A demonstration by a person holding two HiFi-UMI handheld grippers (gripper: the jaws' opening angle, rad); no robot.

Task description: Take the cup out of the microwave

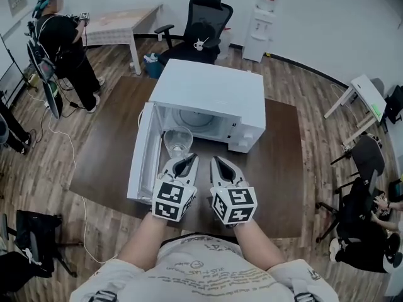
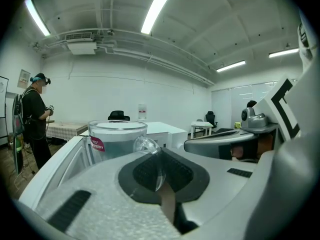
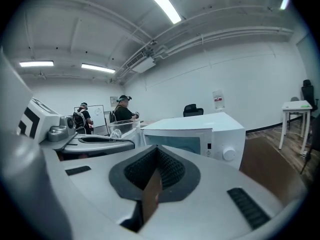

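Observation:
A clear glass cup point(image 1: 178, 141) with a red label hangs in front of the open white microwave point(image 1: 211, 93), just outside its cavity. My left gripper point(image 1: 188, 160) is shut on the cup's glass handle point(image 2: 145, 146). In the left gripper view the cup point(image 2: 117, 139) stands upright just beyond the left gripper point(image 2: 159, 158). My right gripper point(image 1: 217, 162) hovers beside the left one, shut with nothing in it. The right gripper point(image 3: 156, 173) view shows the microwave point(image 3: 200, 133) ahead and the cup point(image 3: 121, 128) at the left.
The microwave door point(image 1: 141, 159) swings open to the left. The microwave sits on a dark brown table point(image 1: 283, 168). A person point(image 1: 63, 49) stands at the back left near a white table point(image 1: 119, 21). Office chairs point(image 1: 201, 27) and a water dispenser point(image 1: 261, 27) stand behind.

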